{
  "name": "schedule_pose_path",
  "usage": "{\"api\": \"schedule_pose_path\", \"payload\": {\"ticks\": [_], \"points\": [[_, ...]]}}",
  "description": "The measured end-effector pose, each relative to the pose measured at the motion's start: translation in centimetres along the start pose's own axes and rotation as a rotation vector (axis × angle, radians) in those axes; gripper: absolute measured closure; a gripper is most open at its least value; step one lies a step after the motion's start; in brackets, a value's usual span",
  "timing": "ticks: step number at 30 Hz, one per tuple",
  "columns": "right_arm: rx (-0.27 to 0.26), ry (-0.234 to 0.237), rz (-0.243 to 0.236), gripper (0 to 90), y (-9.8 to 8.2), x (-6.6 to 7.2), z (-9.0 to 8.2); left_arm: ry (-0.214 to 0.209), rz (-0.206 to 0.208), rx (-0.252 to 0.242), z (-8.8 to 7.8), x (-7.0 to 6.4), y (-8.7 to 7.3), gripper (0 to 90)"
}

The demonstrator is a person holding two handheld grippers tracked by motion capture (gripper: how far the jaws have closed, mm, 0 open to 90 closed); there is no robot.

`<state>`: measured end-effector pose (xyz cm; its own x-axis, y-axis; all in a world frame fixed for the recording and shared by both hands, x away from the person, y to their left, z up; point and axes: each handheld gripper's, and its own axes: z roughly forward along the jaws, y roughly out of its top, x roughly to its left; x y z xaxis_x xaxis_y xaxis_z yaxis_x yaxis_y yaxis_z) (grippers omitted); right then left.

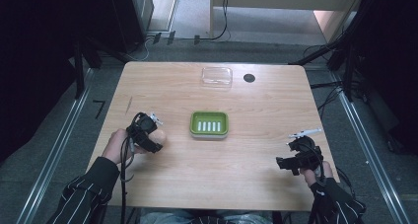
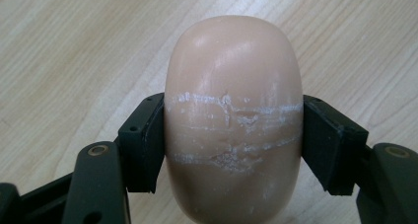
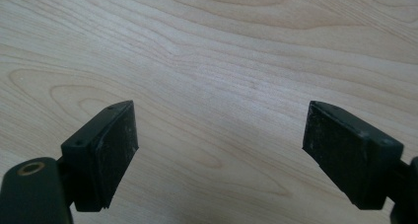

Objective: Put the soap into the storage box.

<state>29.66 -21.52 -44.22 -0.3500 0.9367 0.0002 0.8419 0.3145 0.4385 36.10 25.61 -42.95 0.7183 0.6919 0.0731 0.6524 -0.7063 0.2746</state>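
Left gripper view: my left gripper (image 2: 231,140) clamped its fingers (image 2: 143,140) across the soap bar's (image 2: 232,86) scuffed waist, low over the tabletop (image 1: 256,150) left of the green dish (image 1: 209,124). It looked firm, waxy, probably slippery. My right gripper (image 3: 219,150) gaped, holding nothing.

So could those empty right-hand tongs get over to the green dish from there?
Probably yes. The right tongs are open and hold nothing, and bare table lies between them and the green dish. The left tongs, gripping the soap, sit on the dish's other side.
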Motion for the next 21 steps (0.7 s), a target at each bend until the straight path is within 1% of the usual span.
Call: {"api": "schedule_pose_path", "payload": {"ticks": [1, 5, 7, 8, 10, 15, 17, 21], "points": [[0.000, 0.001, -0.001, 14.1, 0.0, 0.0, 0.0, 0.002, 0.000, -0.002, 0.0, 0.1, 0.3, 33.7], [0.001, 0.002, 0.000, 14.1, 0.1, 0.0, 0.1, 0.004, 0.010, -0.001, 0.1, 0.1, 0.7, 33.7], [0.001, 0.002, -0.001, 14.1, 0.1, 0.0, 0.1, 0.003, 0.009, -0.009, 0.1, 0.1, 0.9, 33.7], [0.002, 0.001, -0.001, 14.1, 0.1, 0.0, 0.1, 0.001, 0.019, -0.007, -0.1, 0.1, 1.1, 33.7], [0.001, 0.002, -0.002, 14.2, 0.1, 0.0, 0.1, 0.002, 0.015, -0.018, -0.1, 0.1, 1.2, 33.7], [0.002, 0.001, -0.002, 14.1, 0.0, 0.0, 0.1, 0.004, 0.031, -0.024, -0.1, 0.1, 1.8, 33.7], [0.002, -0.001, -0.003, 14.1, 0.0, 0.0, 0.1, -0.001, 0.032, -0.025, -0.1, 0.0, 1.8, 33.7], [0.000, -0.001, -0.001, 14.1, 0.0, 0.0, 0.1, 0.003, 0.037, -0.035, -0.3, 0.0, 1.9, 33.7]]}}
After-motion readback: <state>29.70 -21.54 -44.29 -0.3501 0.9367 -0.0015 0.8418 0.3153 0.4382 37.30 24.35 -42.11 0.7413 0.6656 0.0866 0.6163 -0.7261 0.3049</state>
